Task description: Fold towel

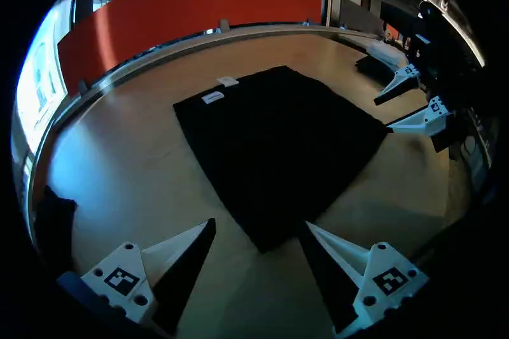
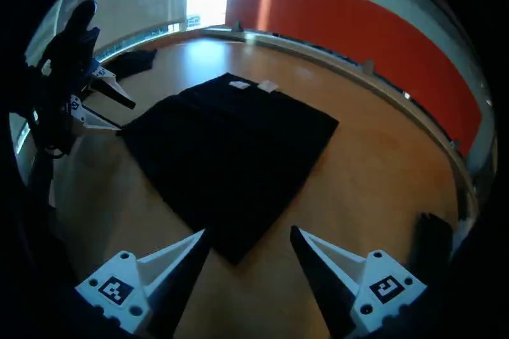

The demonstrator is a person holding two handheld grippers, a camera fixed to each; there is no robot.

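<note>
Near the bottom of the left gripper view, the left gripper (image 1: 257, 223) points forward and down over a wooden table (image 1: 127, 161). Its two white fingers stand wide apart and grip nothing. A corner of the black towel (image 1: 280, 142) reaches into the gap between them. Whether the fingers touch the cloth cannot be told.

The right gripper (image 2: 249, 231) is posed the same way in the right gripper view, with its jaws spread and another corner of the towel lying between them. Seen from the left gripper view, it sits at the towel's right corner.

Each finger carries a square black-and-white marker (image 1: 121, 280). Two small white tags (image 1: 213, 97) lie at the towel's far edge, and their writing is too small to read.

The towel lies spread flat in the middle of the table. An orange wall panel (image 1: 191, 8) stands beyond the table's far edge.
</note>
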